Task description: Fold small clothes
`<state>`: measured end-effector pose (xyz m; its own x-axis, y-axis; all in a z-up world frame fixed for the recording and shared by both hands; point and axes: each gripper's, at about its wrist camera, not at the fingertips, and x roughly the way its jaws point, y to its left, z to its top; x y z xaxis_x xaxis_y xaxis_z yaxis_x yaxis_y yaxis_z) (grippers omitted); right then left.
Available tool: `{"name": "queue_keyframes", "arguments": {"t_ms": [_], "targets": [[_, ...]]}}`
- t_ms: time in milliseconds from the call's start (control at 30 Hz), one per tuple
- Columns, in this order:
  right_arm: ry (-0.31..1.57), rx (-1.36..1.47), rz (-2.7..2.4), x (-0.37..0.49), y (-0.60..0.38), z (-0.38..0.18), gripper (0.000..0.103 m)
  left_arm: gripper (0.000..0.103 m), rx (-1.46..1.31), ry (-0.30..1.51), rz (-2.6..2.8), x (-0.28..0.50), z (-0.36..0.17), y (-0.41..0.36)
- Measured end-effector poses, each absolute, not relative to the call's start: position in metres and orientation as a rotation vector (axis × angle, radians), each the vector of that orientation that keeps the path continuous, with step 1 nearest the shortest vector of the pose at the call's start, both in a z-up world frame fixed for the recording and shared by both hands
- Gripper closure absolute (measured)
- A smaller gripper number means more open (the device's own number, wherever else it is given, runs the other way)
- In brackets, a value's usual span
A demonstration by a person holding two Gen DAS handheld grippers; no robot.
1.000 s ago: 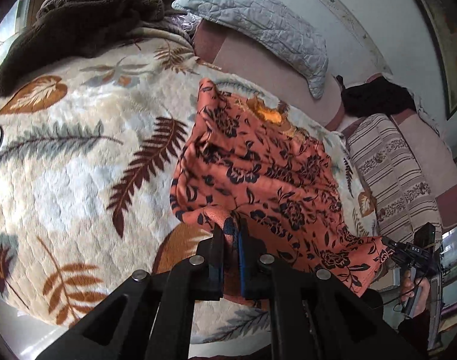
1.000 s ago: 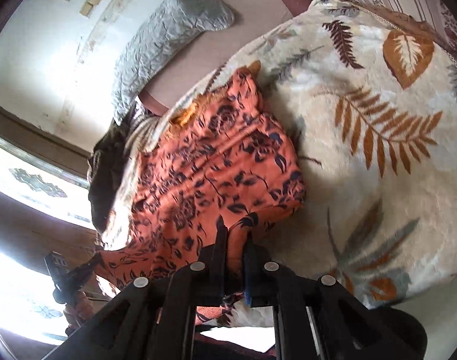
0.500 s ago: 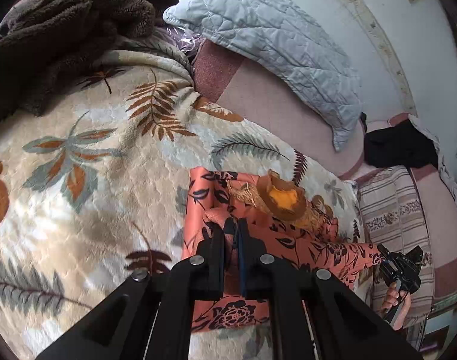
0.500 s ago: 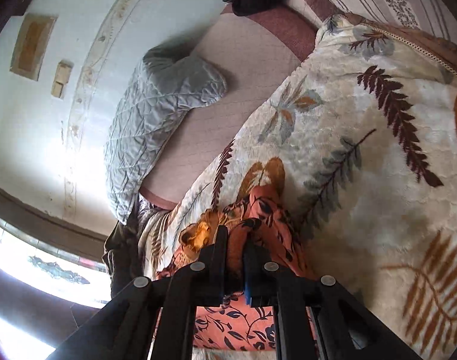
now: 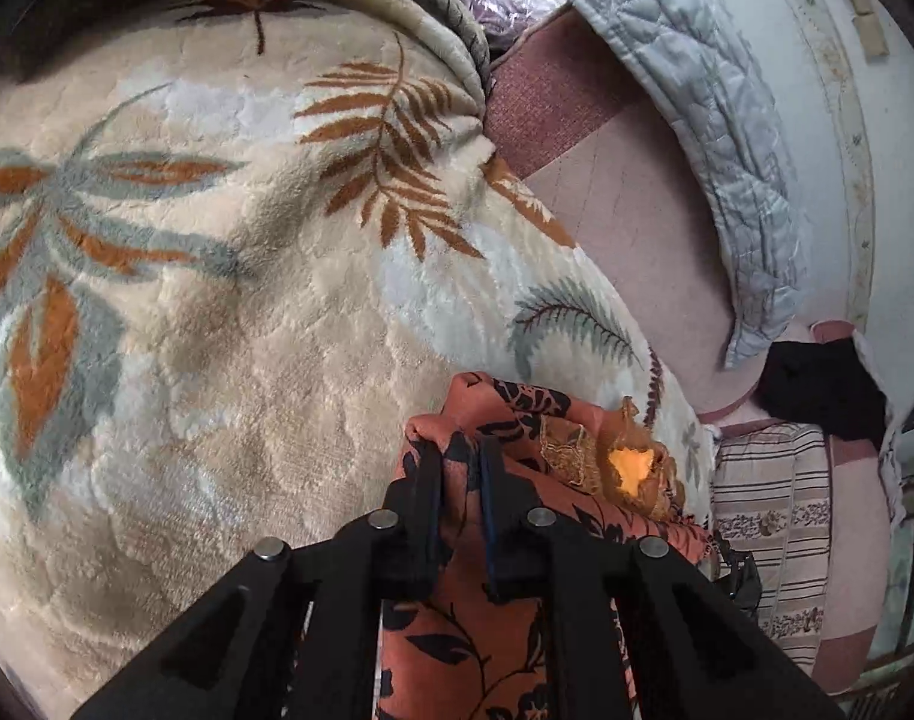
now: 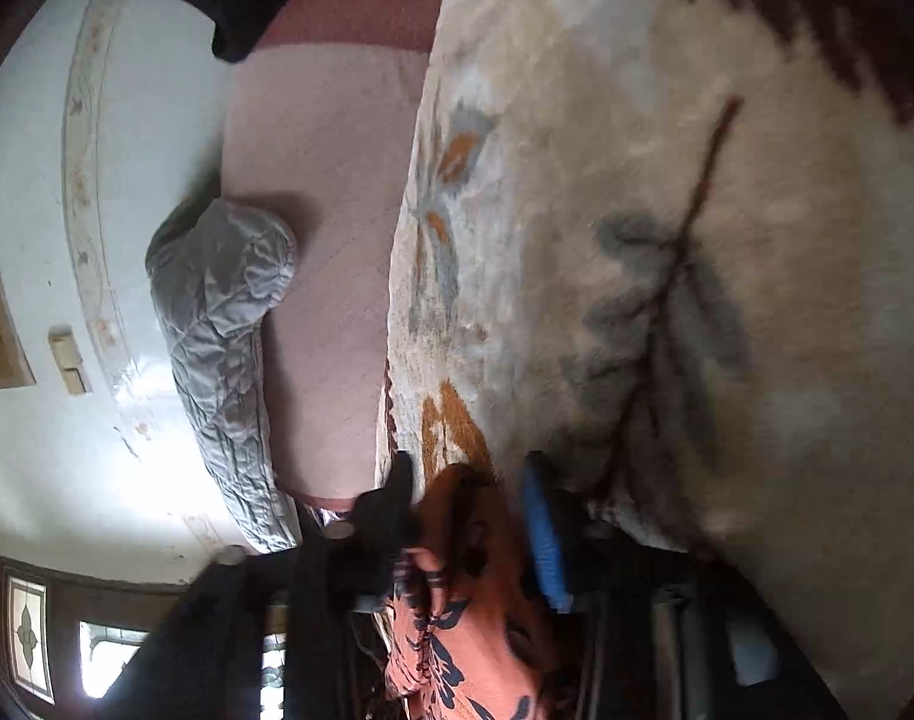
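Observation:
An orange garment with a black flower print (image 5: 517, 480) lies on a cream leaf-patterned blanket (image 5: 217, 300), its embroidered neckline (image 5: 631, 468) to the right. My left gripper (image 5: 460, 450) is shut on a fold of the garment's edge, low over the blanket. In the right wrist view the same garment (image 6: 463, 600) lies between the fingers of my right gripper (image 6: 466, 468), whose jaws stand apart; the blue pad (image 6: 544, 534) is off the cloth. That view is blurred.
A grey quilted pillow (image 5: 715, 120) leans on the white wall at the back, over a pink sheet (image 5: 637, 210). A striped cushion (image 5: 775, 510) and a black cloth (image 5: 817, 384) lie at the right. A window (image 6: 31, 654) shows low left.
Both grippers carried the garment's lower edge forward up to the neckline, folding it in half. The right gripper's jaws have spread apart on the cloth; the left stays clamped.

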<state>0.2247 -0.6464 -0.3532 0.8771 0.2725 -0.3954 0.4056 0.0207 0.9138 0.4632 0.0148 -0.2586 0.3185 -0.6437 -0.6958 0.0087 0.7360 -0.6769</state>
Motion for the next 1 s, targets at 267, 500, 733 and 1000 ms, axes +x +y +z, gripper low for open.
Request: {"name": "queue_keyframes", "arguments": {"t_ms": [267, 500, 733, 1000], "targets": [[0.59, 1.358, -0.095, 0.15, -0.613, -0.284, 0.025, 0.056, -0.598, 1.031, -0.357, 0.359, -0.209, 0.046], [0.699, 1.382, -0.012, 0.098, -0.523, -0.29, 0.025, 0.049, -0.646, 1.229, -0.41, 0.279, -0.253, 0.003], [0.774, 1.421, -0.109, 0.115, -0.491, -0.336, 0.025, 0.034, -0.933, 1.131, -0.327, 0.297, -0.283, 0.013], [0.655, 1.303, -0.133, 0.162, -0.505, -0.342, 0.069, 0.069, -0.972, 1.023, -0.374, 0.327, -0.295, 0.0]]}}
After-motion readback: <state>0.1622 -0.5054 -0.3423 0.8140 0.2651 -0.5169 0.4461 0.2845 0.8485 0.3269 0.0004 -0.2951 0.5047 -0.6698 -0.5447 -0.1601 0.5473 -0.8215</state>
